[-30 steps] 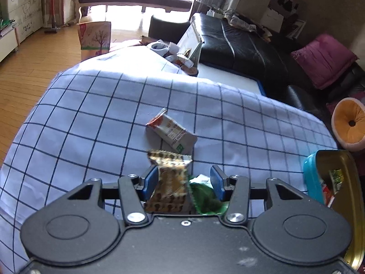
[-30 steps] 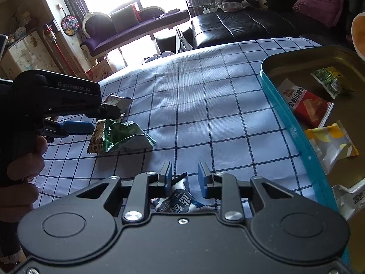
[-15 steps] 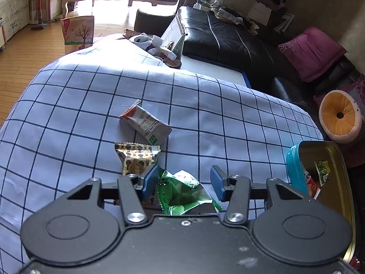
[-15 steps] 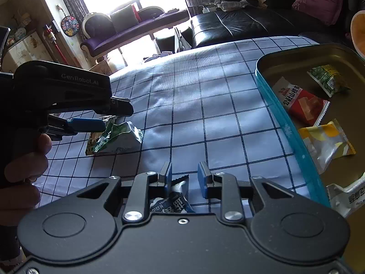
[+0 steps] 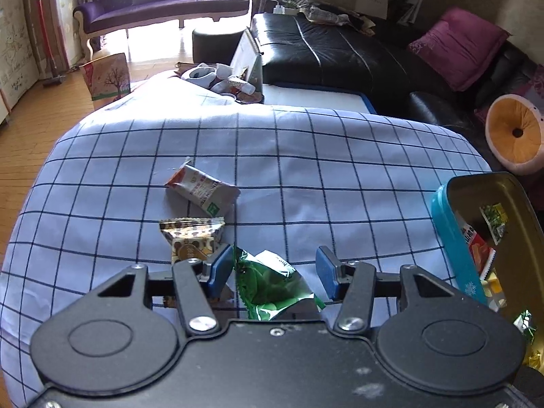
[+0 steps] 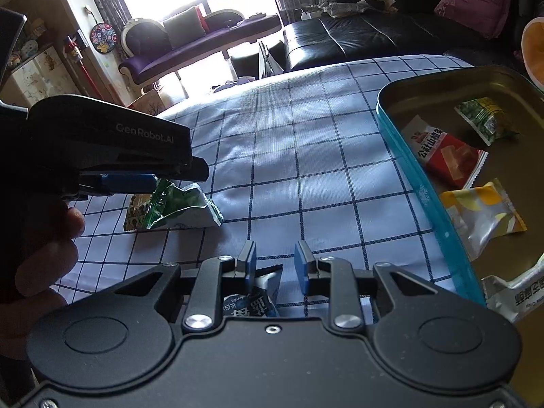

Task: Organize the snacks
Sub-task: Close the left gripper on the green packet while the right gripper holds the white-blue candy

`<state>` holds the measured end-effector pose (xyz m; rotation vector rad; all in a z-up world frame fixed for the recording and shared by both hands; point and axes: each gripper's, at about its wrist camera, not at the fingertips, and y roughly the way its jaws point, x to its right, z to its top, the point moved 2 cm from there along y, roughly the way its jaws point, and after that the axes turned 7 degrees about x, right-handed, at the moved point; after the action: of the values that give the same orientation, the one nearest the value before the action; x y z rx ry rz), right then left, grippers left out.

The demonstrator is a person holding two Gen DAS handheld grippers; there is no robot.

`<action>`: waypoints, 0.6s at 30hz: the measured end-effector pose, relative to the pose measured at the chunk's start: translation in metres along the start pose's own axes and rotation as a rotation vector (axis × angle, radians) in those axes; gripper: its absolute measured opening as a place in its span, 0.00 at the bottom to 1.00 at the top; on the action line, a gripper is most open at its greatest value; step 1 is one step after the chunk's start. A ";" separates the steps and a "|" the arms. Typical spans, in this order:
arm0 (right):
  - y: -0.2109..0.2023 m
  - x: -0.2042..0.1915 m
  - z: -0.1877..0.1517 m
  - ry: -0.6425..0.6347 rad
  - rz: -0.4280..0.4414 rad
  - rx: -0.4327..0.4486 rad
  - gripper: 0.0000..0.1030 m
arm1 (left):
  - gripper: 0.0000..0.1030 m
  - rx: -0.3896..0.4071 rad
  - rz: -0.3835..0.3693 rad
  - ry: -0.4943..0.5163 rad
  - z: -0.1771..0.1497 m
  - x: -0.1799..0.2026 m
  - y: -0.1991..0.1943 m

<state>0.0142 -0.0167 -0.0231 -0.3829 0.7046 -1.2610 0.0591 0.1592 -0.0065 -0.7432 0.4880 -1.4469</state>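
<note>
On blue checked cloth (image 5: pixel 340 156), left tool (image 5: pixel 275 267) opening around green packet (image 5: pixel 272 282); right tool (image 6: pixel 274 261) narrow.

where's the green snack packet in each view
Left wrist view: green snack packet sits low in the middle, between the fingers of the left gripper, whose jaws are opening.
Right wrist view: it lies at left-centre on the checked cloth, just under the tip of the left gripper.
Shared landmark: the teal-rimmed tin, on the right in both.
</note>
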 end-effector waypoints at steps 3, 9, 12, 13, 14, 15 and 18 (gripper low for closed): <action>0.000 -0.001 0.000 -0.004 -0.004 0.001 0.36 | 0.52 -0.020 -0.041 -0.016 -0.002 0.001 0.003; 0.000 -0.002 -0.002 -0.003 -0.001 0.002 0.36 | 0.51 -0.085 -0.070 -0.047 -0.006 0.000 0.017; 0.000 -0.001 -0.001 -0.002 0.001 0.001 0.36 | 0.51 -0.112 -0.113 -0.068 -0.009 0.003 0.023; -0.001 -0.001 -0.001 -0.002 0.002 0.001 0.36 | 0.51 -0.116 -0.113 -0.066 -0.009 0.004 0.024; -0.001 -0.001 -0.001 -0.002 0.002 0.001 0.36 | 0.51 -0.118 -0.106 -0.061 -0.010 0.006 0.026; 0.000 -0.001 -0.001 -0.002 0.000 0.001 0.36 | 0.51 -0.118 -0.101 -0.053 -0.010 0.008 0.027; -0.001 0.001 -0.001 0.003 0.000 0.001 0.36 | 0.51 -0.114 -0.090 -0.037 -0.011 0.012 0.026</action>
<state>0.0128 -0.0177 -0.0230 -0.3800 0.7069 -1.2619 0.0708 0.1450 -0.0311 -0.8912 0.5178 -1.4954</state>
